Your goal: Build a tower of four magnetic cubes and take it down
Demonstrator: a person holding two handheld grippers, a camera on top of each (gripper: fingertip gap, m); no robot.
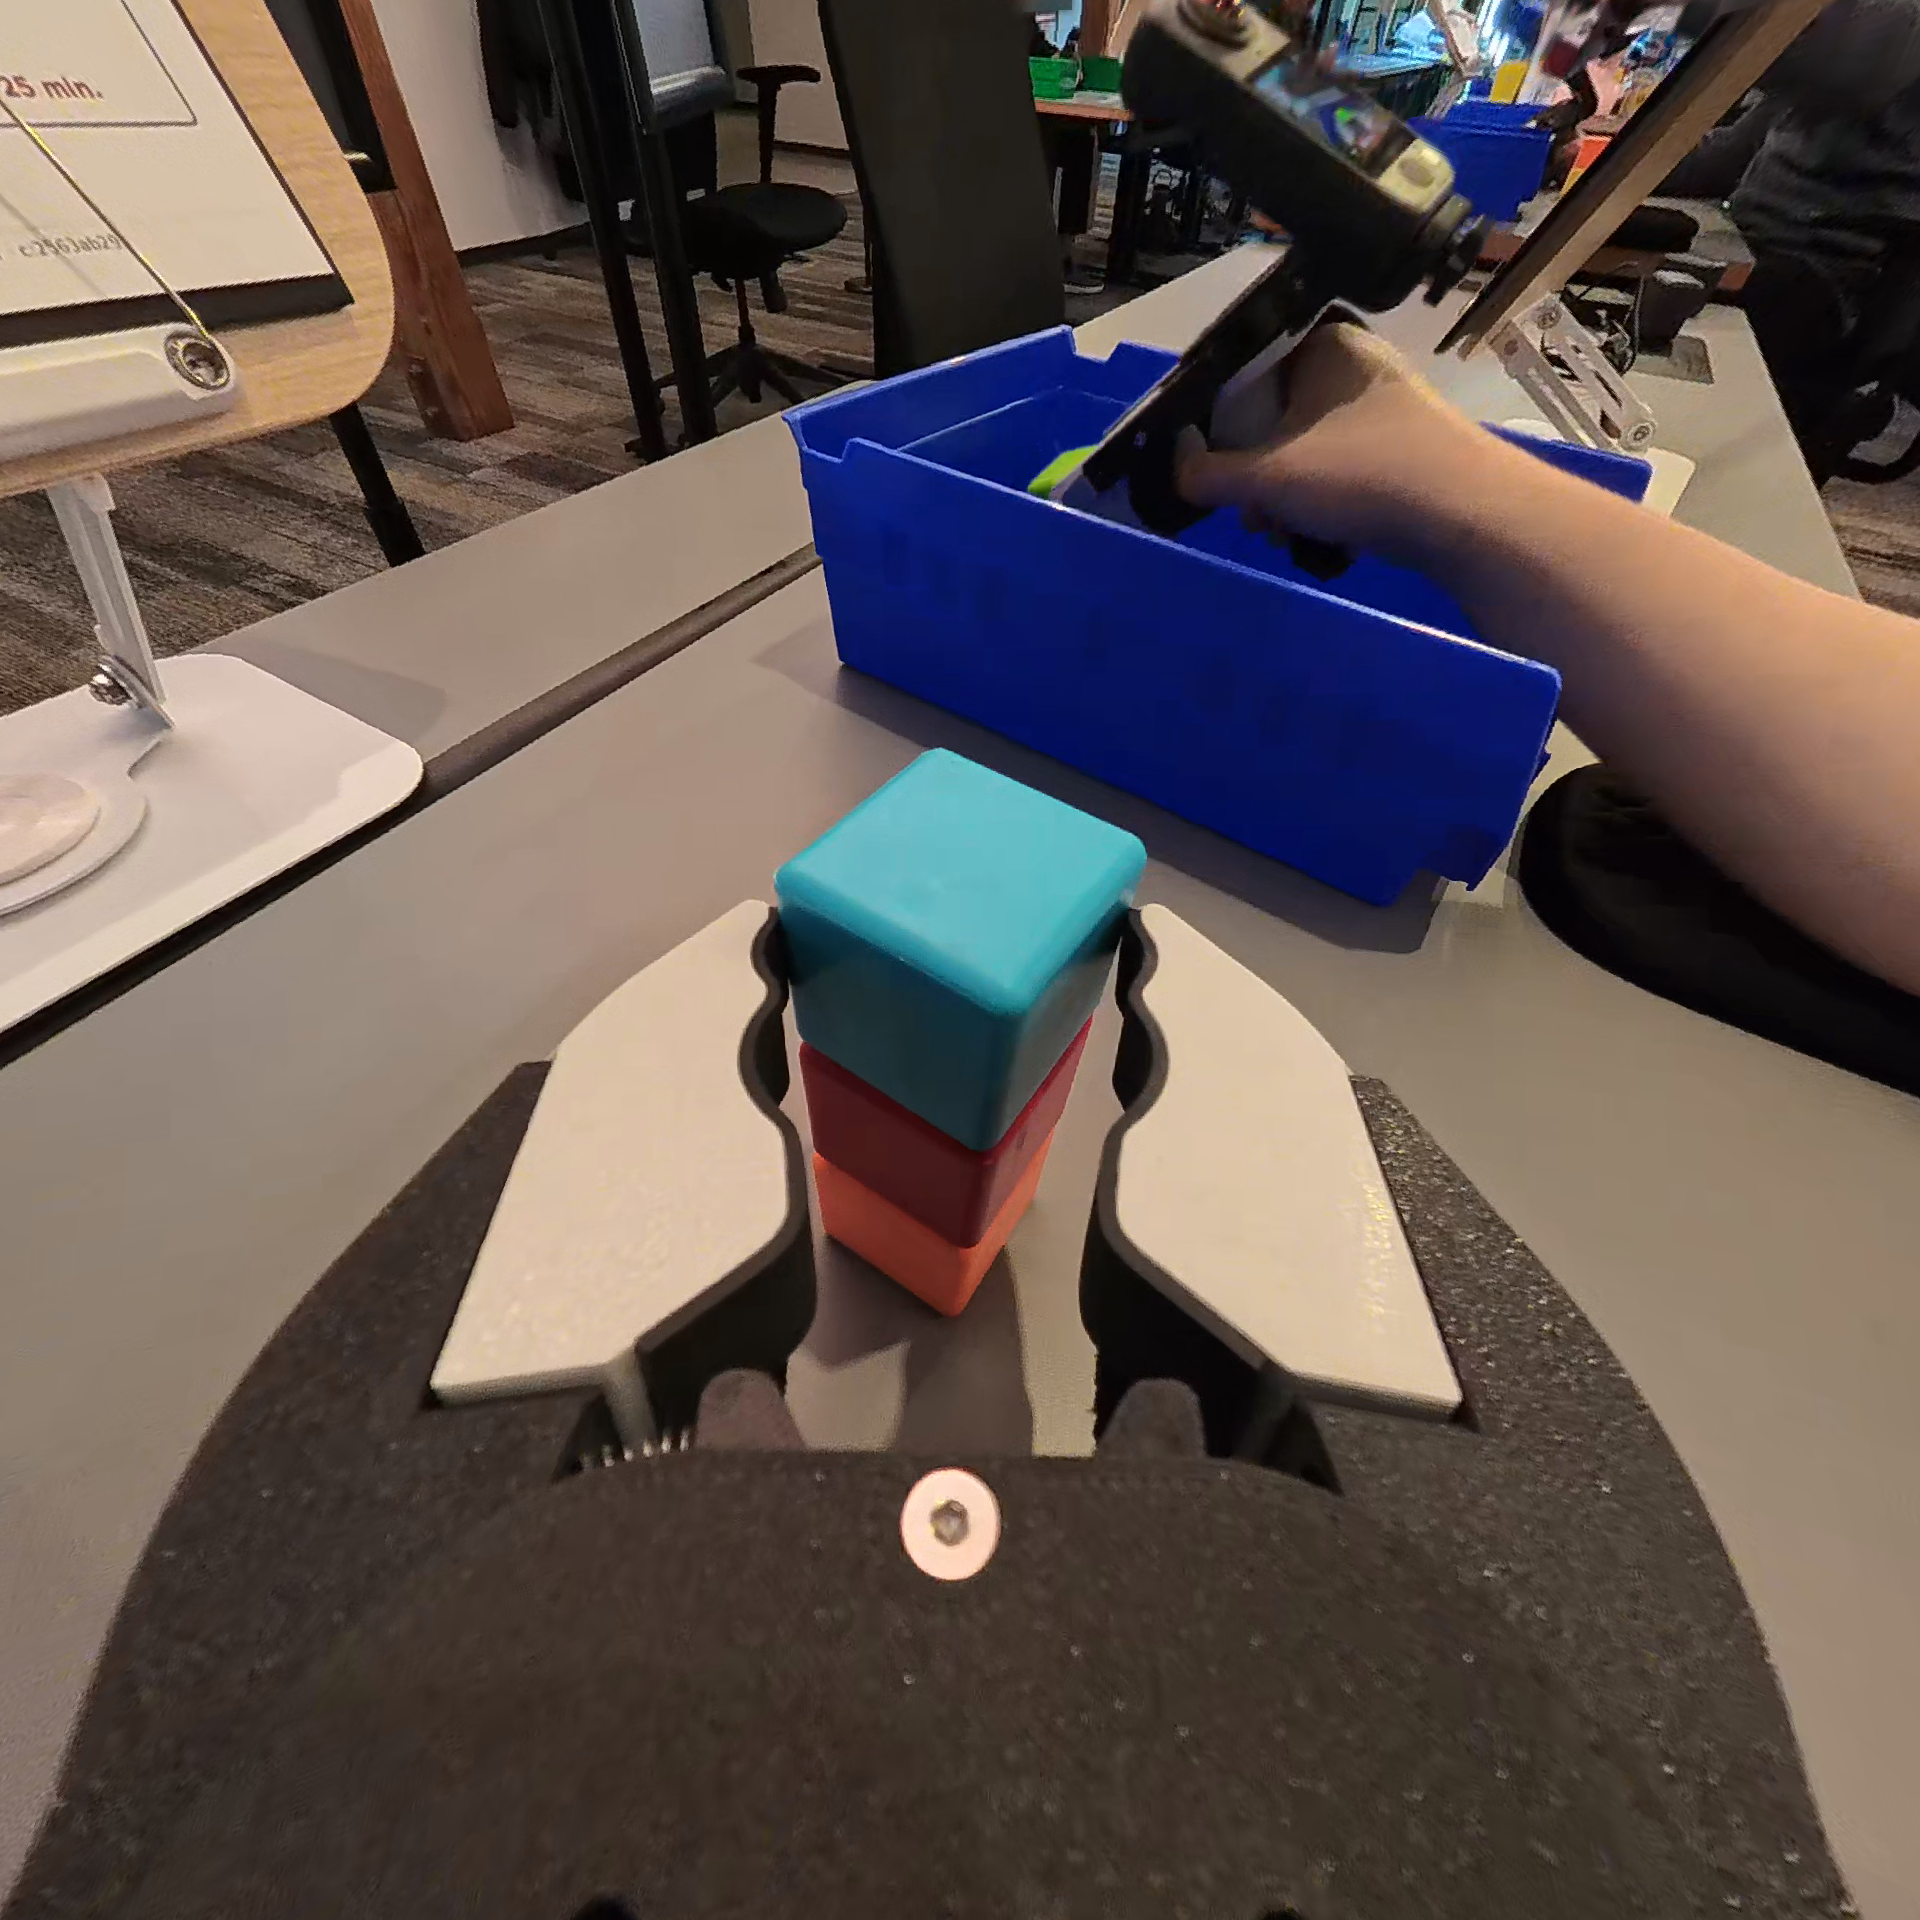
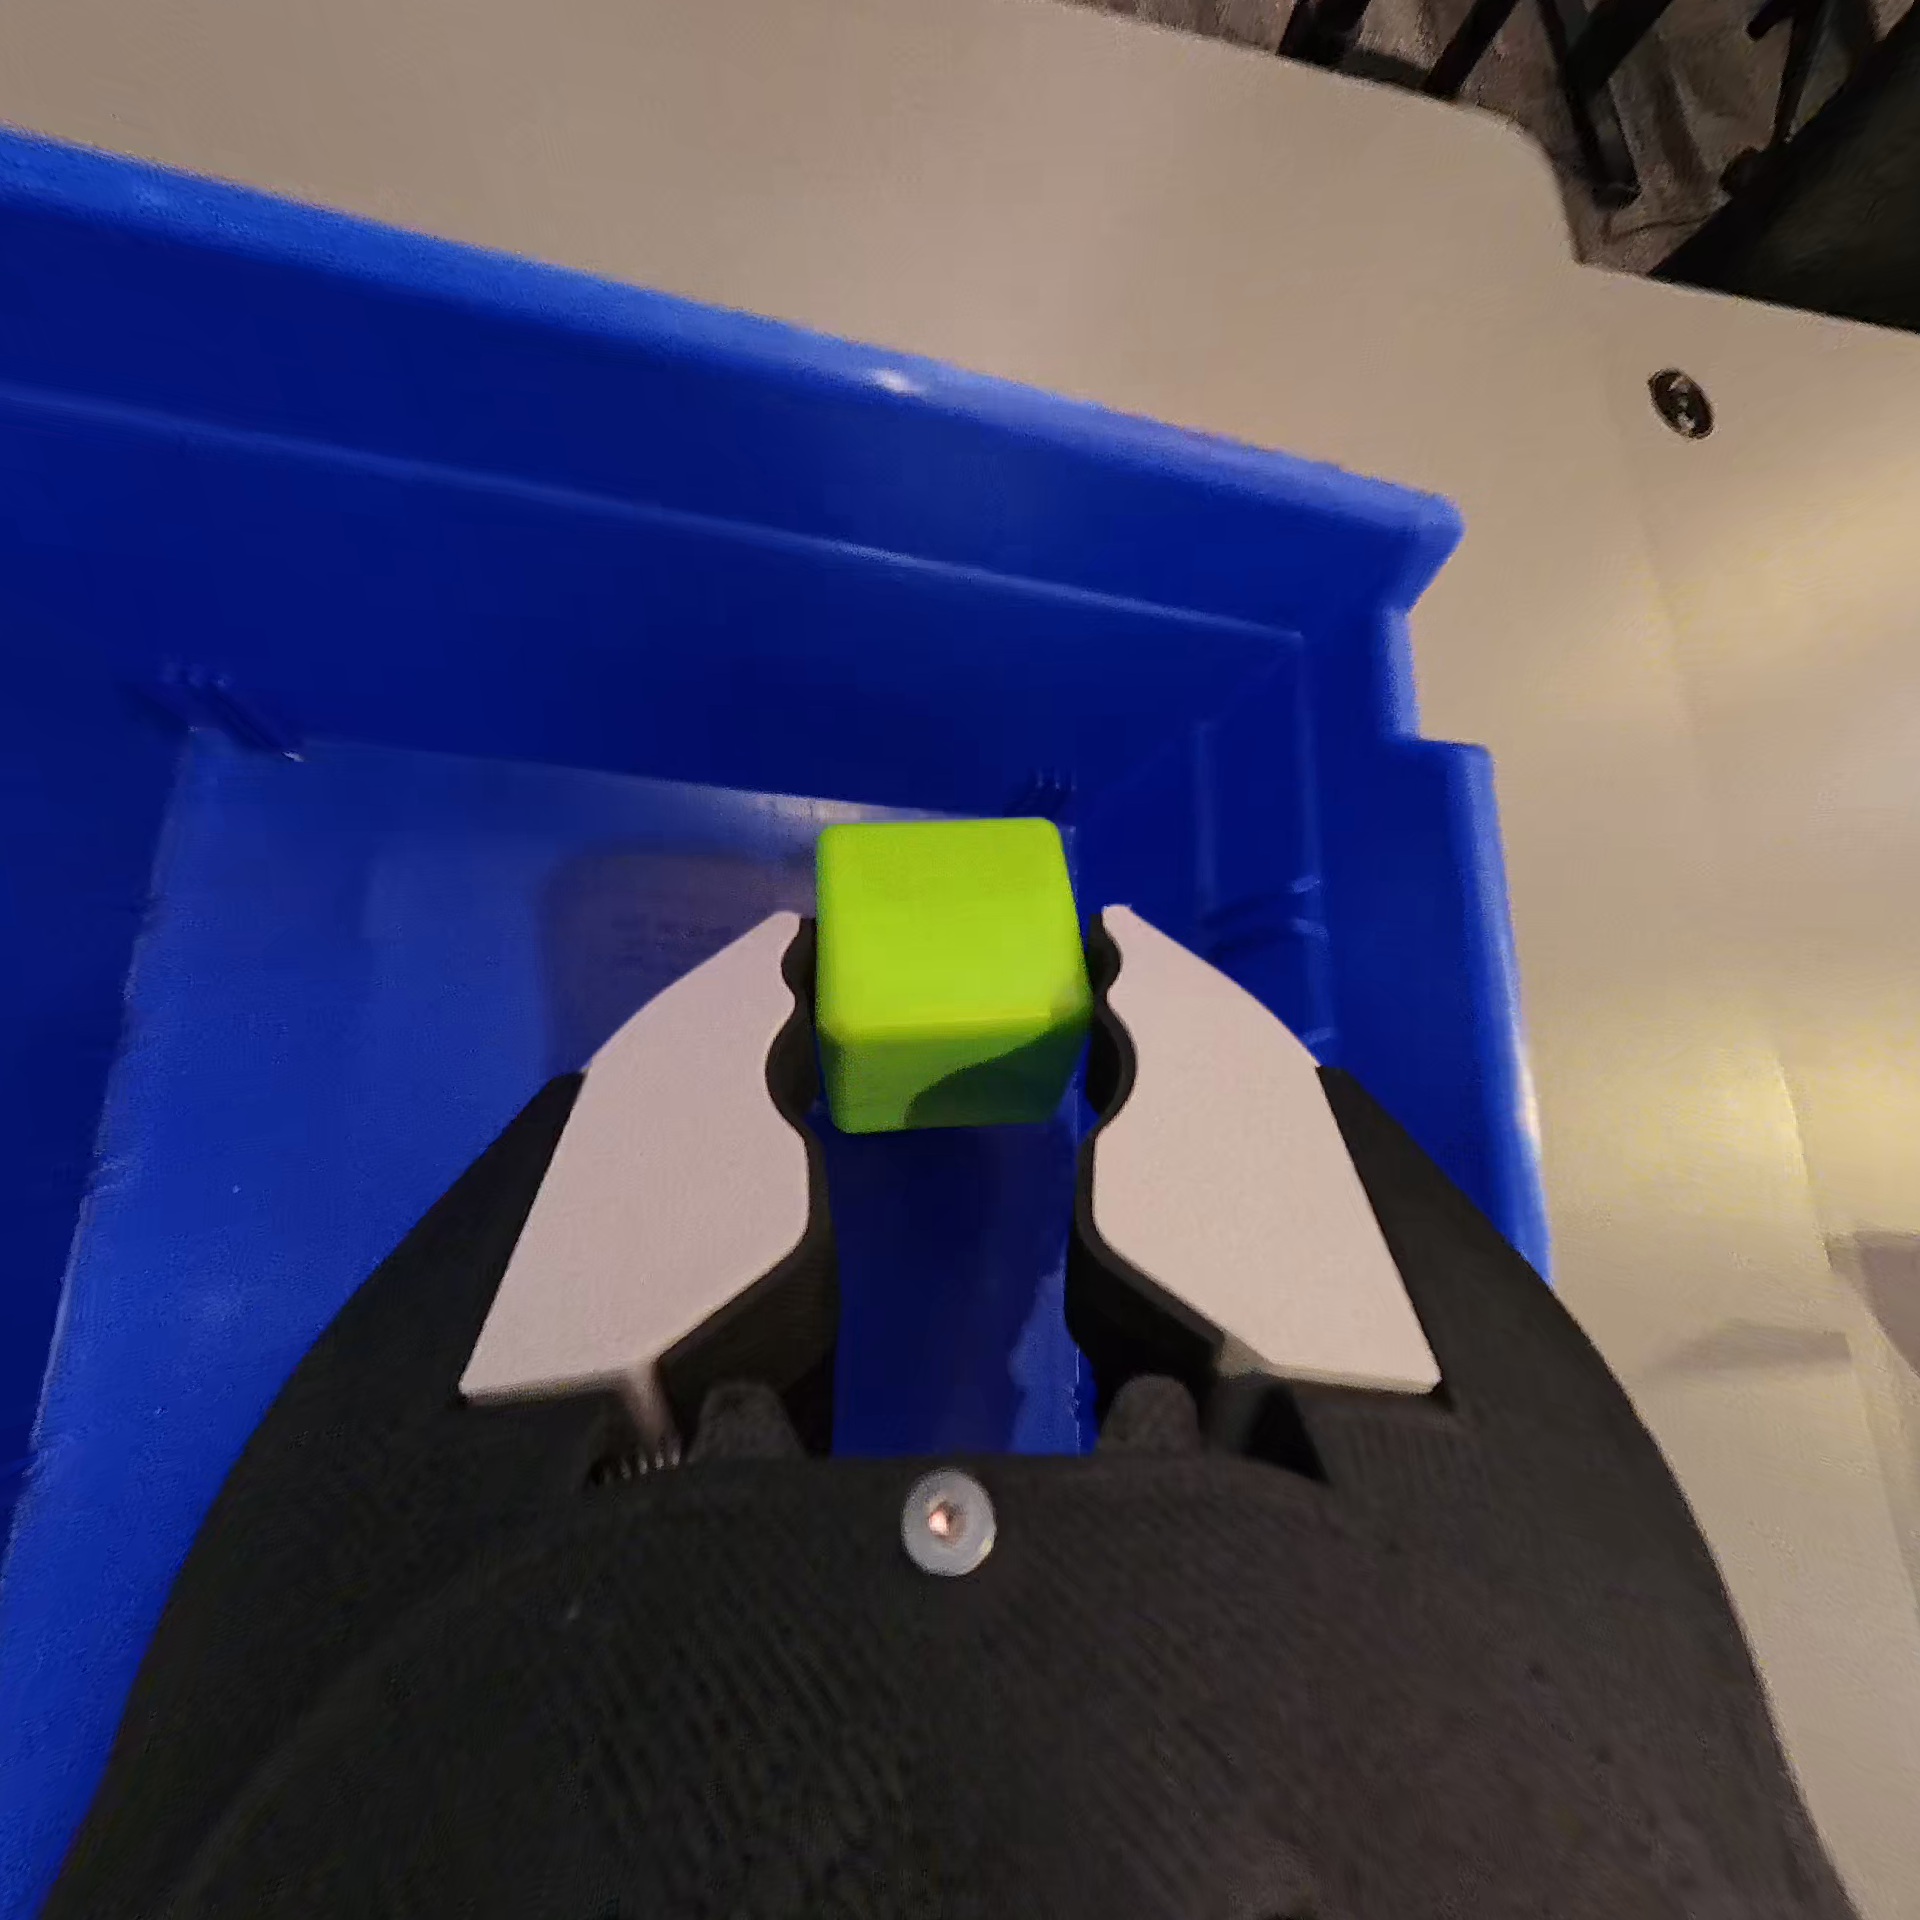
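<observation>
While the left gripper (image 1: 951, 971) clamps the teal cube (image 1: 956, 935) topping three, the right gripper (image 2: 945, 987) pinches the green cube (image 2: 940, 977) in the blue bin (image 2: 623, 582) at two o'clock; next, I'd judge, lift and cap squarely.

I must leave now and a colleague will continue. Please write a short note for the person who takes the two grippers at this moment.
Left gripper: its jaws flank the teal cube on top of the stack; whether they actually press it is hard to tell.
Right gripper: shut on the green cube, inside the blue bin.
Stack on the grey table: orange cube at the bottom, red cube in the middle, teal on top.
Done: three cubes stacked.
Left: bring the green cube from the bin, set it on the teal one, then take the tower down.
</observation>
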